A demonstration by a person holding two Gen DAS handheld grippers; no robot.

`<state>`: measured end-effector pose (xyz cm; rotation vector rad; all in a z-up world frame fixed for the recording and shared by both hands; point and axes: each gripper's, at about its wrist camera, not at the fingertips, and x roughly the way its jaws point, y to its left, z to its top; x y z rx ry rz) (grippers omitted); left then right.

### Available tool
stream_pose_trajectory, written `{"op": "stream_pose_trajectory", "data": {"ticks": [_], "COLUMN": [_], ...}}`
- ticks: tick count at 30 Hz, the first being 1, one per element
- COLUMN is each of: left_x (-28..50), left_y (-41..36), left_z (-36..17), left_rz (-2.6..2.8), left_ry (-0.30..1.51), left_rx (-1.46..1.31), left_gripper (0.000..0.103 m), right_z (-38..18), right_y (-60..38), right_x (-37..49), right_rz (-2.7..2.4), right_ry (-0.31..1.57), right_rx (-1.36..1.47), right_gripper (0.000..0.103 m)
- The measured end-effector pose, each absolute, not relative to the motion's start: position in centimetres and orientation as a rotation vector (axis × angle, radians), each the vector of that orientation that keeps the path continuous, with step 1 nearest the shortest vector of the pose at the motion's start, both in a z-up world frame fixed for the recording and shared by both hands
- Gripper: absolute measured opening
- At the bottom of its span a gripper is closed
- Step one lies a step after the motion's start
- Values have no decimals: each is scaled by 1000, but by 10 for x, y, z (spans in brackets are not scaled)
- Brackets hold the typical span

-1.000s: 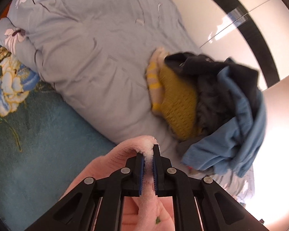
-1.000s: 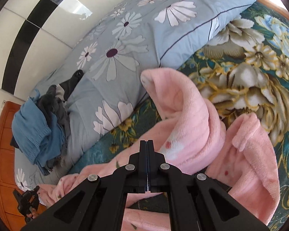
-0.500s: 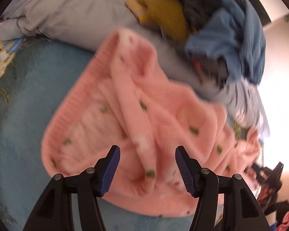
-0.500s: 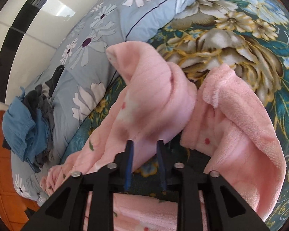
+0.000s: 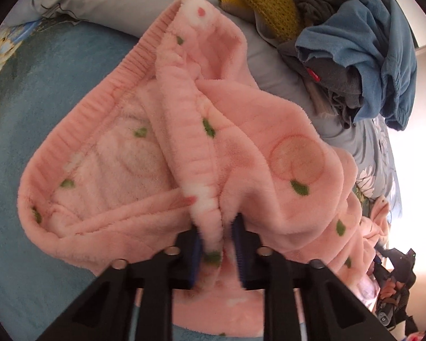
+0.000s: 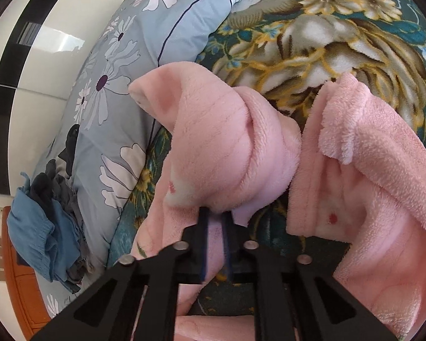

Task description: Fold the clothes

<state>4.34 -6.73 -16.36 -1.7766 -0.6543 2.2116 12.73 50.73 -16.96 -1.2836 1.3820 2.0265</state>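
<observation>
1. The left gripper (image 5: 217,244), whose fingers have just been closing, is seen clamped on a ribbed hem fold of the pink fleece garment (image 5: 241,147).
2. The right gripper (image 6: 214,224), also just closed, is seen pinching another fold.
3. The garment is spread beyond both on the bed (image 6: 340,28), its length running between the grips.
4. The clothes pile (image 5: 355,42) lies farthest.

Floral duvet (image 6: 133,65) (maybe wardrobe (image 6: 34,65) behind)
</observation>
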Motion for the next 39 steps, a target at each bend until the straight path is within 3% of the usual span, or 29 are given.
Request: {"op": "stream_pose_trajectory", "data": {"ticks": [6, 13, 16, 27, 29, 31, 39], "left_x": [53, 74, 79, 98, 96, 96, 90], "left_y": [-93, -138, -152, -184, -183, -186, -196], "left_z": [-107, 7, 28, 12, 8, 6, -10], "left_rz": [2299, 2437, 2458, 2507, 2519, 2528, 2565], "left_ry": [-803, -870, -851, -919, -907, -903, -910], "left_rx": [-1547, -1150, -1095, -1132, -1149, -1168, -1237], "left_gripper": [12, 10, 10, 10, 10, 10, 10], "right_z": [-115, -30, -9, -79, -93, -106, -117], "right_y": [505, 507, 506, 511, 518, 526, 552], "right_x": [126, 139, 148, 147, 139, 130, 68], "right_rz": [2221, 2432, 2493, 2329, 2270, 2218, 2225], "right_ry": [1331, 1315, 1247, 1229, 1195, 1172, 991], "right_rx": [-1192, -981, -997, -1237, -1263, -1277, -1316], "right_gripper": [2, 0, 0, 0, 6, 33, 48]}}
